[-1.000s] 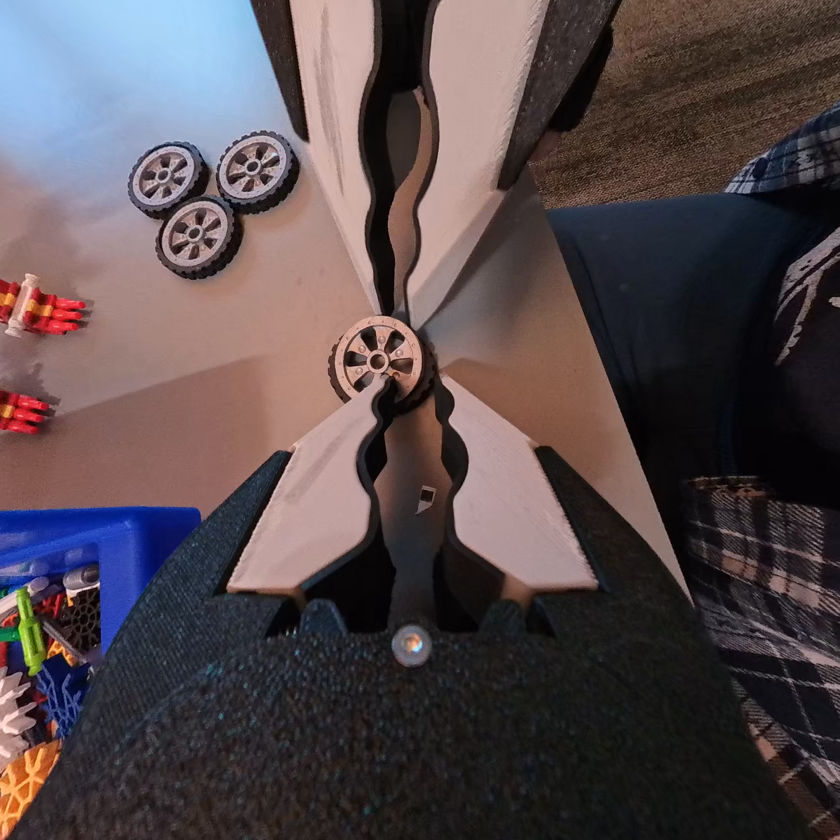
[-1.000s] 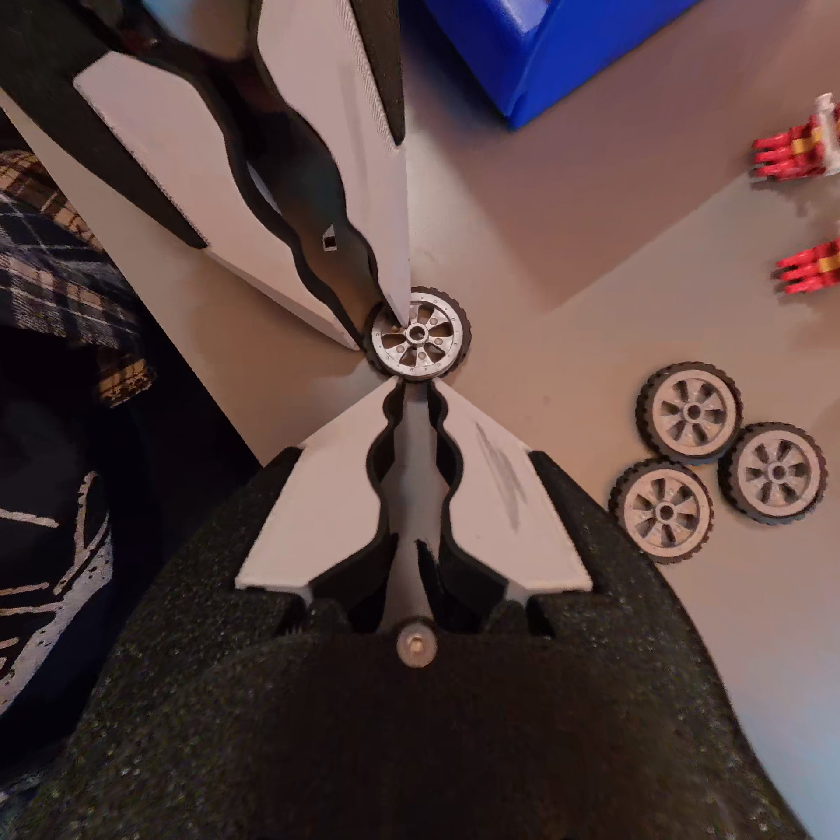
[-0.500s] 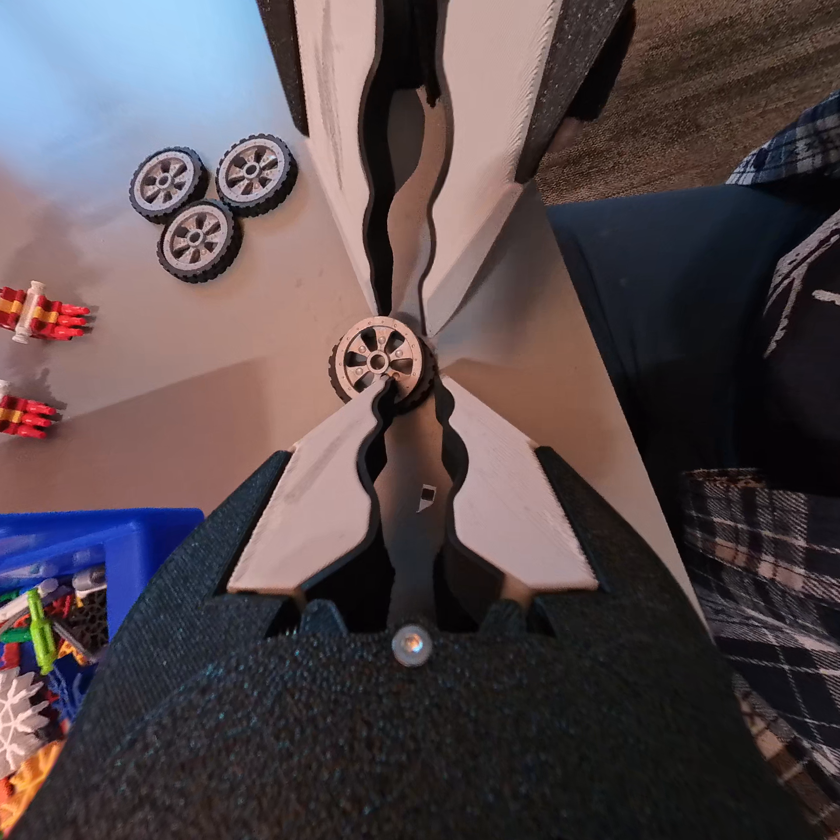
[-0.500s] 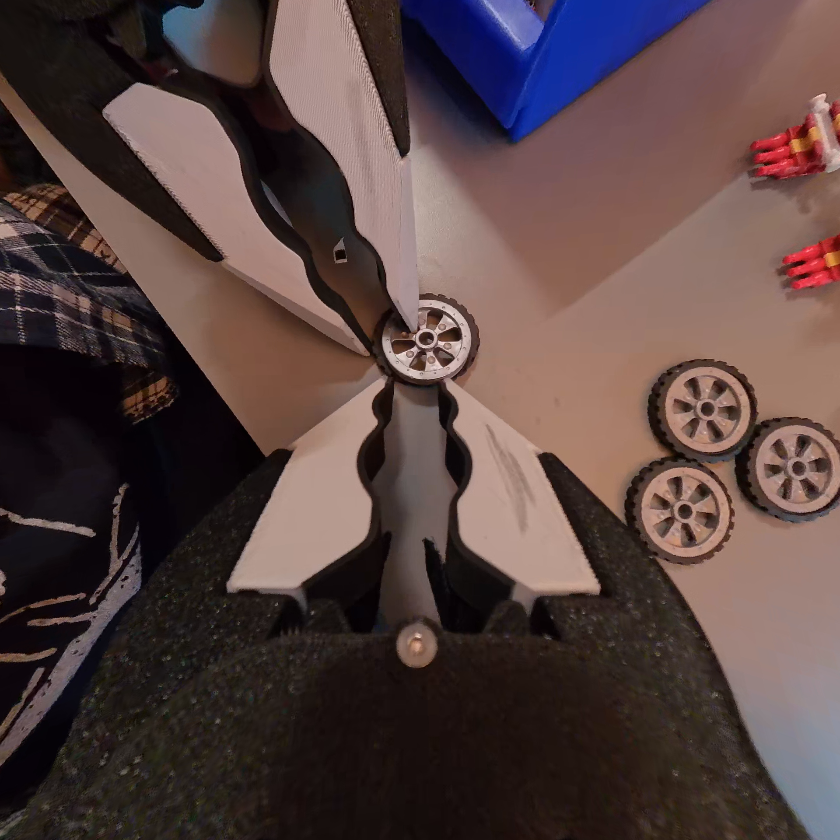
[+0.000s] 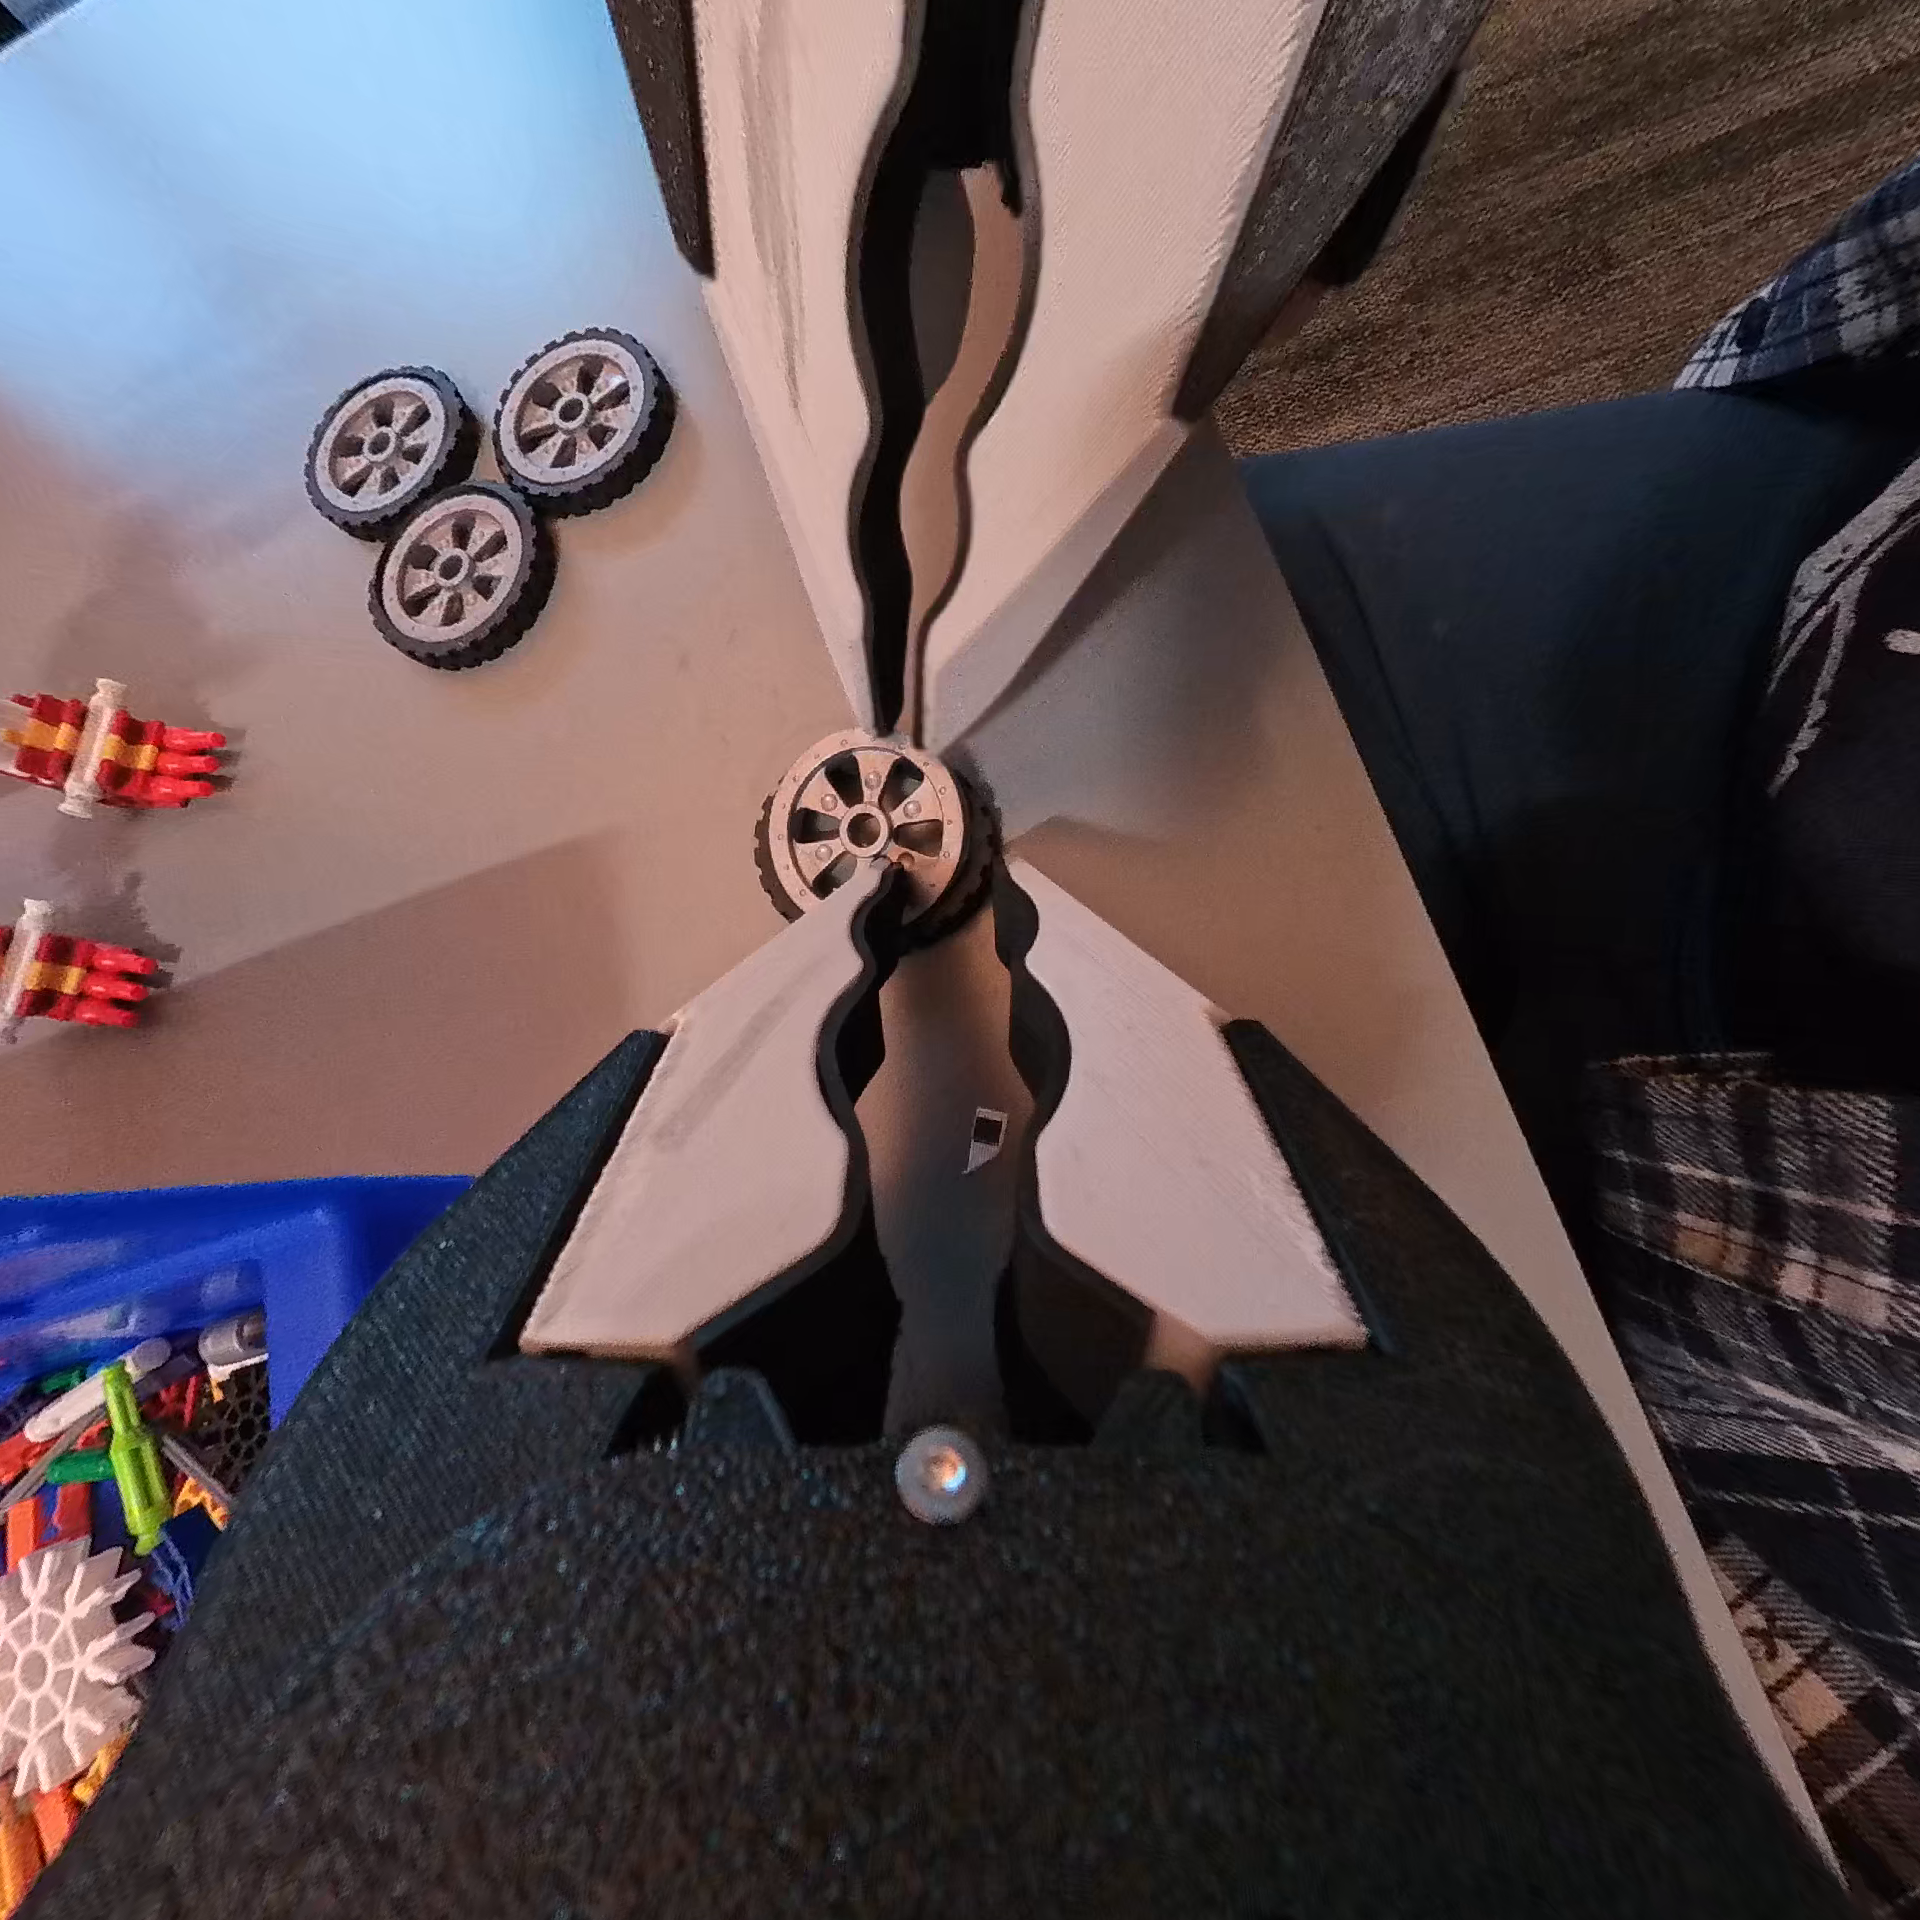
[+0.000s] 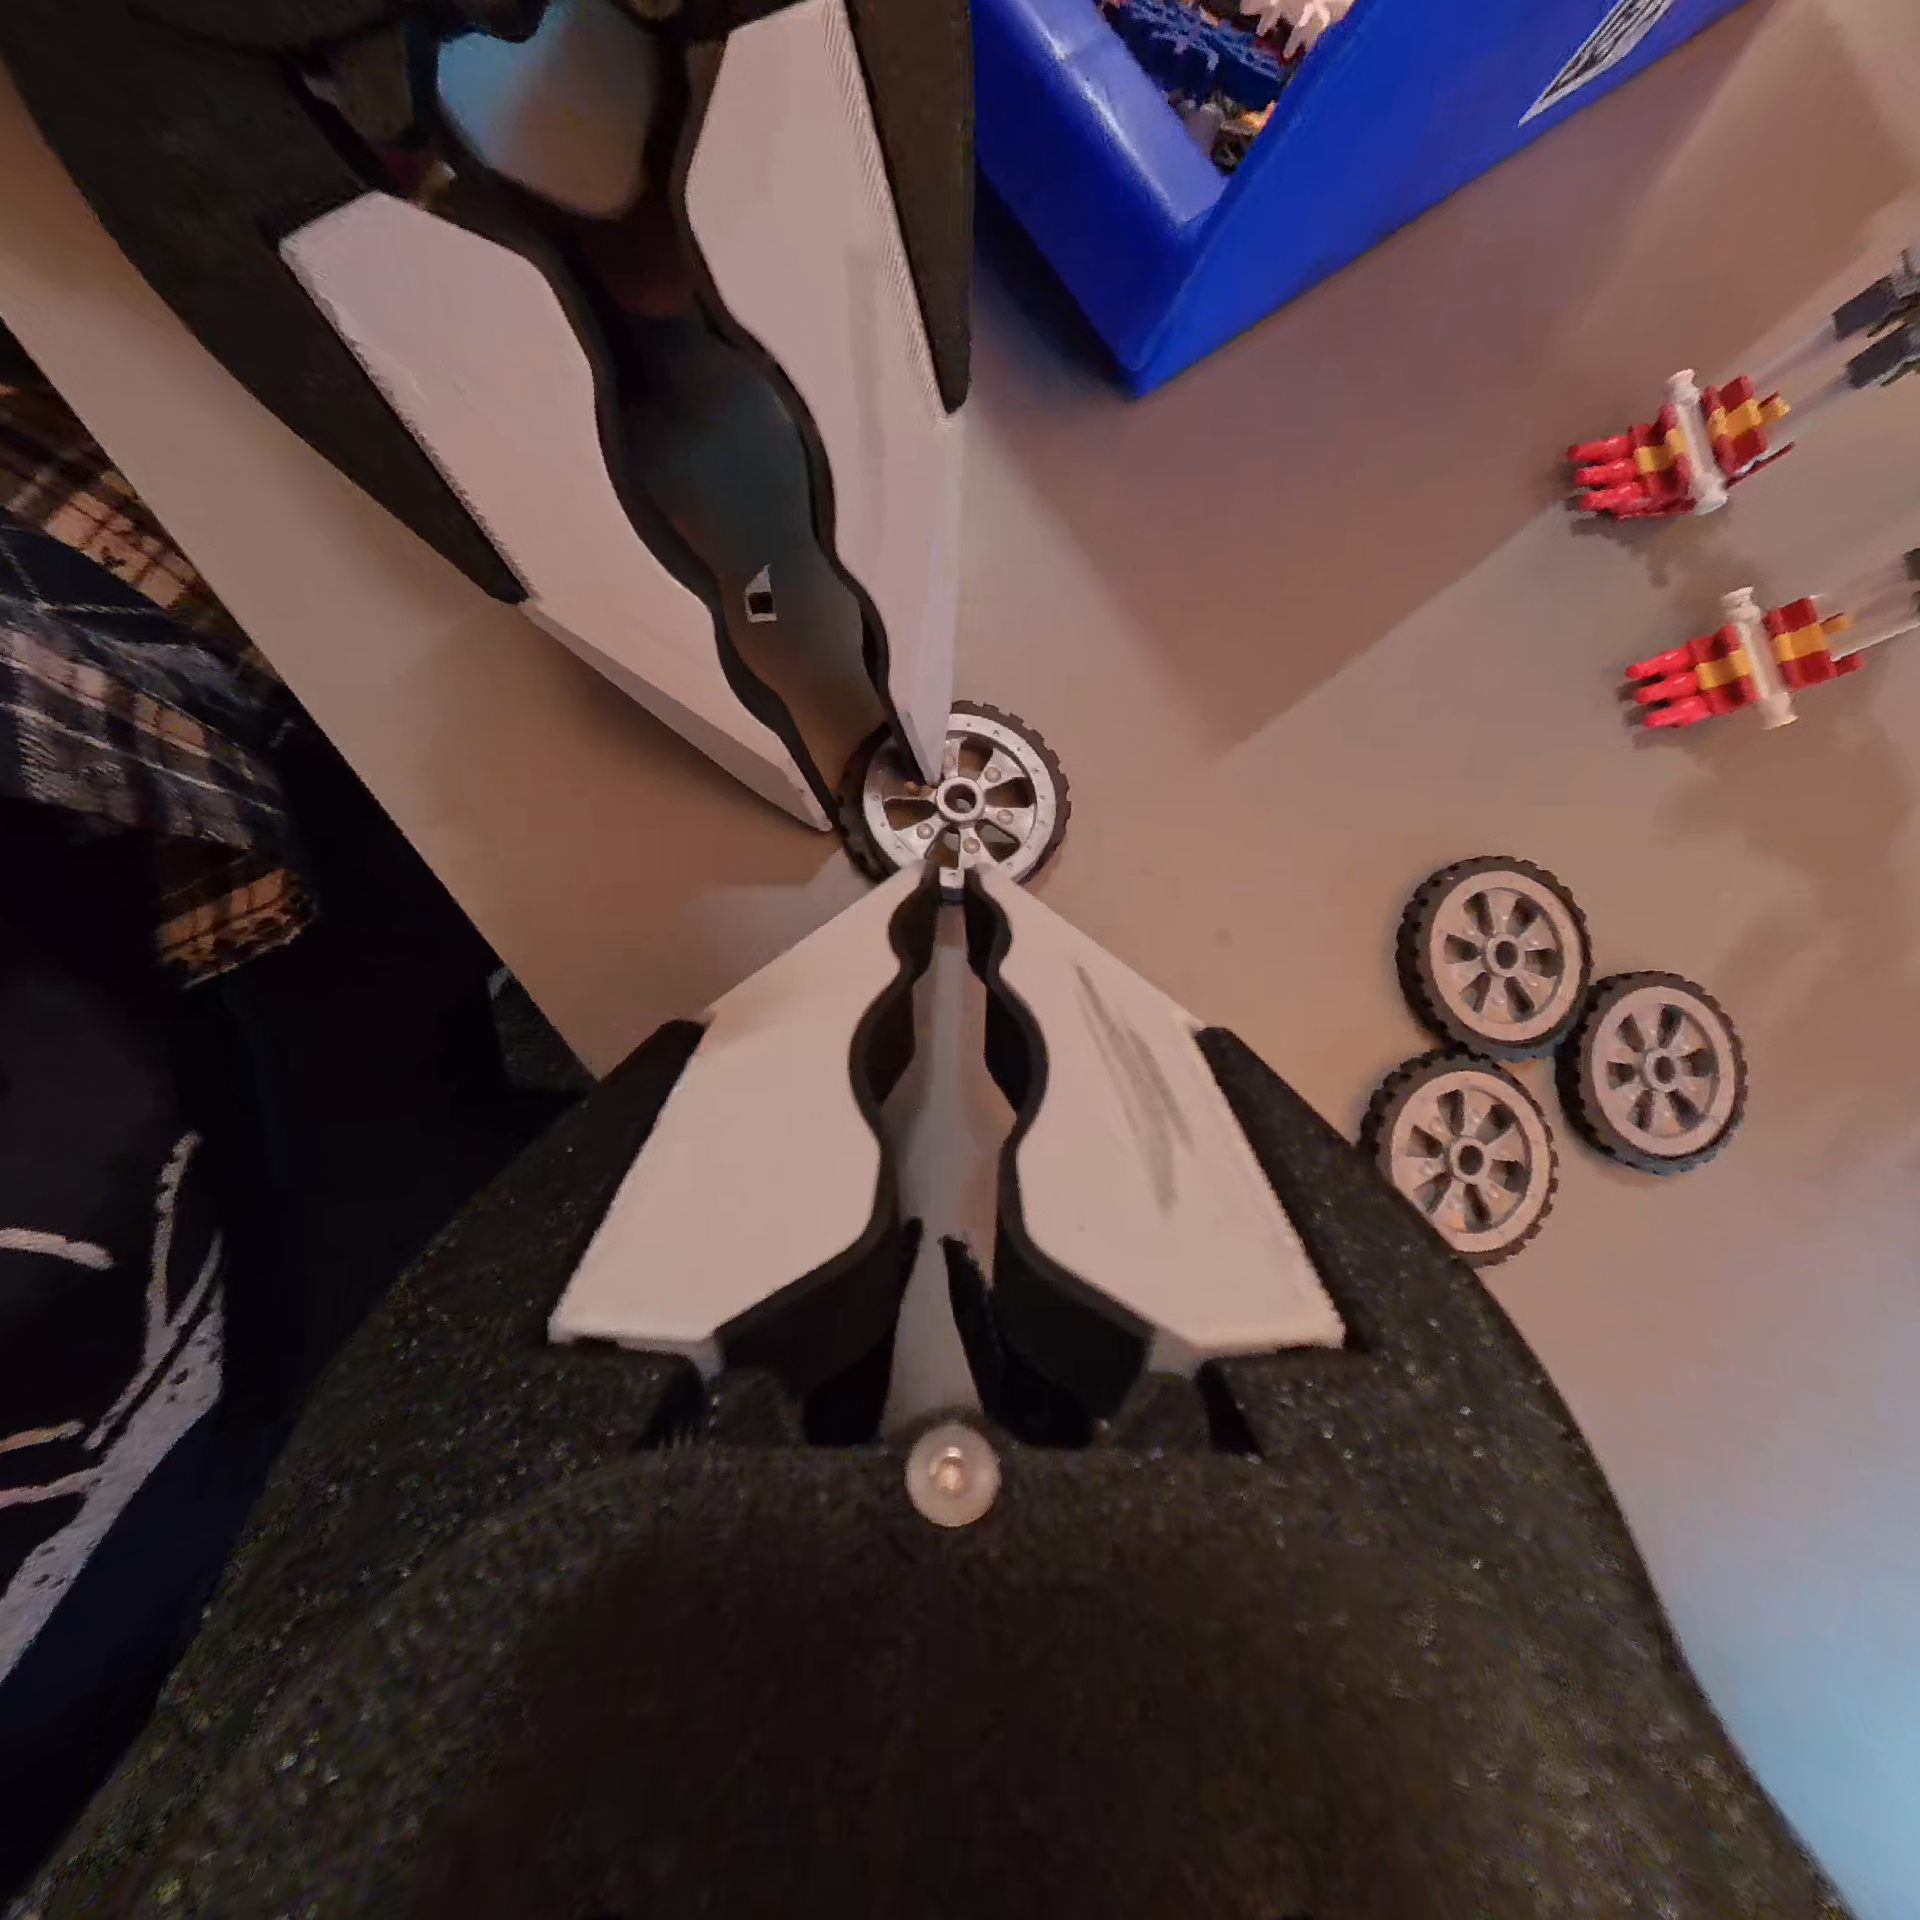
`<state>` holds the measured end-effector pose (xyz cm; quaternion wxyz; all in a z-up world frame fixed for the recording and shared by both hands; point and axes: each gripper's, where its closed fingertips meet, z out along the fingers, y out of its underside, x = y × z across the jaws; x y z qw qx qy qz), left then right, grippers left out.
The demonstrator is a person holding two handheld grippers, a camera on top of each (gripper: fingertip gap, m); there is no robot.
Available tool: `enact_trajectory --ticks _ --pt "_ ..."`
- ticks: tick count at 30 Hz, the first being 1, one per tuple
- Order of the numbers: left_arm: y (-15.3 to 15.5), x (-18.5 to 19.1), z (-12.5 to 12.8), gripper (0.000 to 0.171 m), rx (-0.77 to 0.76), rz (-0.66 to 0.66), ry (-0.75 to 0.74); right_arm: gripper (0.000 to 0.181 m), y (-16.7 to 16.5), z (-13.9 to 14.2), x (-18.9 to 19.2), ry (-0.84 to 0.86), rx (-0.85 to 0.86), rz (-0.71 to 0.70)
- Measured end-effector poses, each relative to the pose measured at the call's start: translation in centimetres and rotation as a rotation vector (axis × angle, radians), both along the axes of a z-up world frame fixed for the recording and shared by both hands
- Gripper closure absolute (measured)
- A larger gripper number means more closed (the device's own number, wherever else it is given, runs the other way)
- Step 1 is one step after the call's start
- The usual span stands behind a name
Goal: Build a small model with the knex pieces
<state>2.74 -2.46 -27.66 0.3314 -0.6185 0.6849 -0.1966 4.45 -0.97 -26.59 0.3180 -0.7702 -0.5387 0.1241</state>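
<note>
A grey-spoked toy wheel [image 5: 868,831] with a black tyre is held just above the tan table, near its edge. My left gripper [image 5: 930,894] is shut on the wheel, its fingers pinching the tyre across its width. In the right wrist view the left gripper comes in from the upper left onto the same wheel [image 6: 961,805]. My right gripper [image 6: 951,883] faces it from the opposite side, its tips almost together on the wheel's near rim. In the left wrist view the right gripper's fingertips [image 5: 883,717] meet the wheel's top edge.
Three more wheels [image 5: 457,520] lie together on the table [image 5: 540,862], also in the right wrist view [image 6: 1558,1060]. Two red-and-yellow rod clusters [image 6: 1683,457] lie beyond. A blue bin [image 6: 1195,208] holds several mixed parts. A person's lap in dark and plaid cloth [image 5: 1662,727] is at the table edge. The tips of both grippers are at nearly the same place.
My right gripper's fingers have narrowed onto the wheel's rim since half a second ago. The left gripper keeps its hold, and both grippers have shifted slightly over the table.
</note>
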Motion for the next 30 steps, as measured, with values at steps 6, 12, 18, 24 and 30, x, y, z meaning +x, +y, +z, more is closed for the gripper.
enact_trajectory --ticks 6,12,18,24,30 --pt "-0.05 -0.02 0.0 0.155 -0.012 0.003 -0.004 0.178 0.08 -0.03 0.05 -0.012 0.015 0.014" --pt "-0.06 -0.03 0.0 0.155 -0.014 0.003 -0.005 0.174 -0.11 -0.03 -0.04 -0.018 0.025 0.042" --pt "-0.04 -0.02 0.0 0.155 -0.016 0.003 -0.006 0.173 -0.41 0.05 -0.41 -0.026 0.058 0.073" --pt "0.01 -0.02 0.0 0.155 -0.017 0.003 -0.006 0.174 -0.33 -0.17 -0.46 -0.057 0.079 0.099" --pt "0.08 -0.01 -0.02 0.155 -0.018 0.005 -0.003 0.176 -0.29 -0.32 -0.48 -0.121 0.112 0.166"
